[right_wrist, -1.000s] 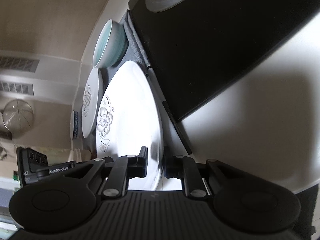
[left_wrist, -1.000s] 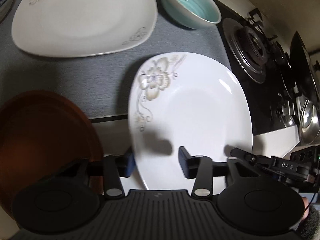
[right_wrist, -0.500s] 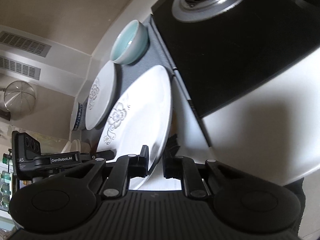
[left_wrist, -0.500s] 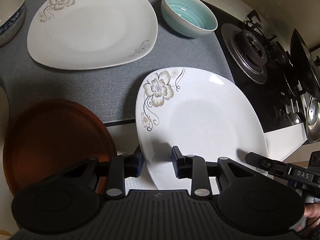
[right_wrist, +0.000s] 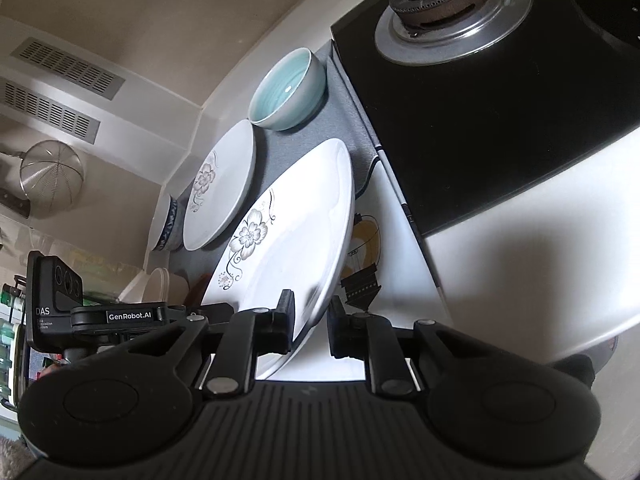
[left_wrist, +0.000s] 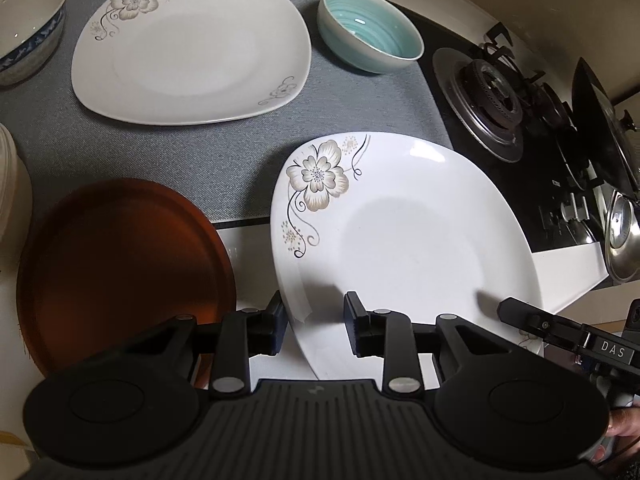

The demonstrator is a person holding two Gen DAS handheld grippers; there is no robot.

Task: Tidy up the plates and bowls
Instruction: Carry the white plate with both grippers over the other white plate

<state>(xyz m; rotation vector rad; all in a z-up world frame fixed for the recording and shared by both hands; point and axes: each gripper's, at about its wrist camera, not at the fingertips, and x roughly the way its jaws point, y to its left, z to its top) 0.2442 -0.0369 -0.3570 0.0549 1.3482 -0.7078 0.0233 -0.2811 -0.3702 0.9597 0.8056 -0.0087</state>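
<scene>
A white square plate with a flower print (left_wrist: 404, 236) is held up off the counter, tilted. My left gripper (left_wrist: 314, 326) straddles its near-left rim with its jaws partly apart, one finger under and one over. My right gripper (right_wrist: 312, 322) is shut on the plate's opposite rim (right_wrist: 304, 248). A second flowered plate (left_wrist: 192, 48) lies flat on the grey mat (left_wrist: 192, 156). A teal bowl (left_wrist: 370, 28) stands behind it, and a blue-patterned bowl (left_wrist: 28, 28) at the far left. A brown round plate (left_wrist: 120, 272) lies at the near left.
A black gas hob (left_wrist: 492, 92) with a burner lies to the right, with a dark pan (left_wrist: 604, 120) and a steel lid (left_wrist: 622, 236) on it. White stacked dishes (left_wrist: 12, 184) show at the left edge. The right gripper shows in the left wrist view (left_wrist: 560, 332).
The held plate has risen and tilted away from the counter. My left gripper's jaws, wide open a second ago, have narrowed around the plate's rim.
</scene>
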